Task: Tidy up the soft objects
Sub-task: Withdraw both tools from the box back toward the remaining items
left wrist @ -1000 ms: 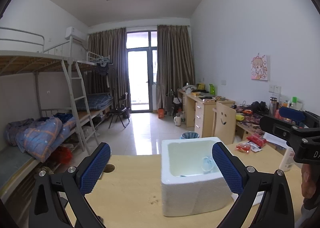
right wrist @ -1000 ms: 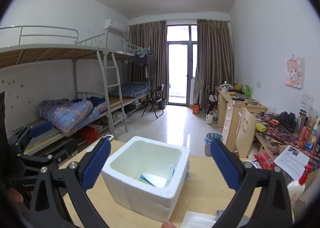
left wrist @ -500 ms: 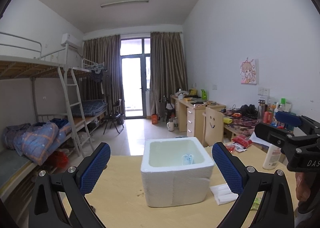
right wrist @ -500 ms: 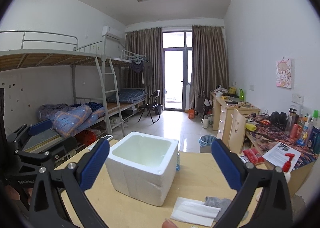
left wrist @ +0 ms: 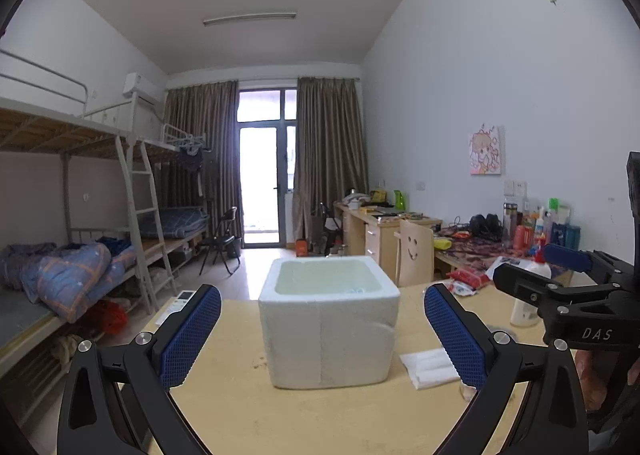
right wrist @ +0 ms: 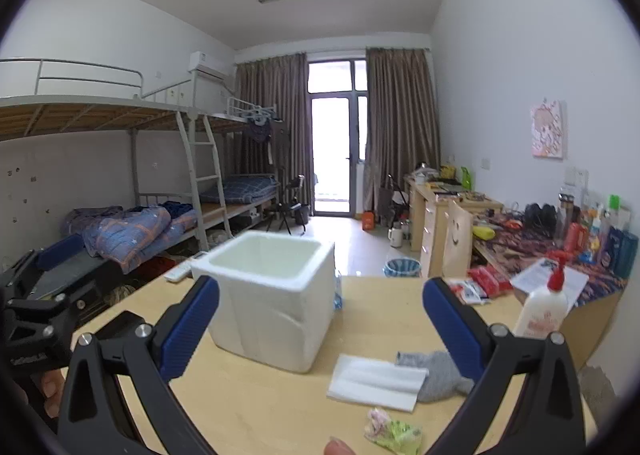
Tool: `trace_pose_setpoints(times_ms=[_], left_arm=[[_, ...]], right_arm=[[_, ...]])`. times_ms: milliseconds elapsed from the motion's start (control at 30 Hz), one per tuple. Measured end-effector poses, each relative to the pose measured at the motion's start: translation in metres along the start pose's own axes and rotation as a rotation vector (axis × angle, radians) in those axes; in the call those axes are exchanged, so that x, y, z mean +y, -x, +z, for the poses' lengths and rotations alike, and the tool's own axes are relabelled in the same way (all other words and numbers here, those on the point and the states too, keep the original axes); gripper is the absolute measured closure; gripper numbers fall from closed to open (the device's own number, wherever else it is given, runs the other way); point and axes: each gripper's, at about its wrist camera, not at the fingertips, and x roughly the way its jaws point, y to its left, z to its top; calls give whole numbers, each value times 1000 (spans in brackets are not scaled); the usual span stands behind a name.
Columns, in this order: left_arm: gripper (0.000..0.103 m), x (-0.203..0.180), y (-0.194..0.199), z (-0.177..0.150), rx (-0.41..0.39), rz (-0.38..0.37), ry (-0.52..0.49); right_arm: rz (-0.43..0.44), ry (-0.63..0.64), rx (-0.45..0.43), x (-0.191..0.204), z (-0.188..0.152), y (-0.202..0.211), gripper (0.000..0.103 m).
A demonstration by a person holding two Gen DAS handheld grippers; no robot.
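- White foam box stands upright on the wooden counter, open side up; in the left wrist view it sits between the spread fingers of the left gripper.
- Left gripper is released, jaws wide apart and holding nothing.
- Right gripper is likewise spread wide and empty, raised above the counter.
- White folded cloth lies flat on the counter, just to the right of the box and apart from it.
- Grey sock lies crumpled, touching the cloth's right edge.
- Green-and-pink soft item rests near the front edge, close below the cloth.
- White lotion bottle with a red pump stands upright at the counter's right side.
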Motion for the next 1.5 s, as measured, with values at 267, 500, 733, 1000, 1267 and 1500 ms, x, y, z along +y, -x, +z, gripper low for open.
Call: trace_pose_setpoints(times_ms=[267, 500, 733, 1000, 1267, 1500], left_arm=[[1, -3, -1, -34, 29, 16, 30], [1, -3, -1, -58, 37, 45, 32], [1, -3, -4, -59, 61, 29, 27], [1, -6, -11, -61, 84, 3, 40], [1, -34, -25, -63, 119, -113, 38], [1, -74, -34, -65, 143, -228, -15]], right_arm=[[-13, 16, 10, 4, -33, 7, 0], [0, 27, 10, 8, -52, 12, 0], [-2, 20, 20, 4, -50, 12, 0], [-25, -6, 37, -9, -54, 8, 0], [-106, -52, 50, -43, -61, 22, 0], [-209, -117, 61, -81, -69, 42, 0]])
